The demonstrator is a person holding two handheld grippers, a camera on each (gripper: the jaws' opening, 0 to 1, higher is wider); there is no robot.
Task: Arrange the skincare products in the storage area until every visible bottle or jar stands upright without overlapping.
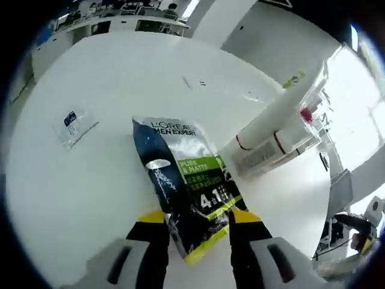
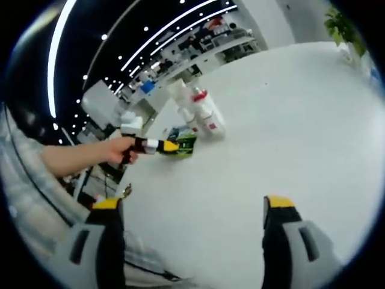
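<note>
In the left gripper view, the left tongs (image 1: 197, 224) are clenched on a dark L'Oréal Men Expert sachet (image 1: 183, 180), black and silver with a green band. The two yellow-tipped jaws pinch its lower end from either side, and the rest of the pack reaches away from the tongs over the white worktop (image 1: 108, 102). It cannot be told whether the pack touches the surface or is held just above it. Beyond the sachet, up and to the right in this view, a white tube with a red ring (image 1: 274, 114) lies slanted, touching a clear-wrapped white box (image 1: 271, 150) with a red-capped item beside it. Well apart to the left, a small clear packet with a dark label (image 1: 73, 125) lies flat on the worktop.

In the right gripper view, the right tongs (image 2: 191, 232) are released: the jaws stand wide apart with bare white worktop (image 2: 289, 120) between them, grasping nothing. Farther off, toward the left, a person's hand (image 2: 114, 149) holds the left tongs (image 2: 168, 146), whose yellow tips grip the green and dark sachet (image 2: 183, 143). Just behind it stand two white bottles (image 2: 207, 111), one with a red cap, close together and near the sachet. The sachet and bottles lie well apart from the right tongs.
</note>
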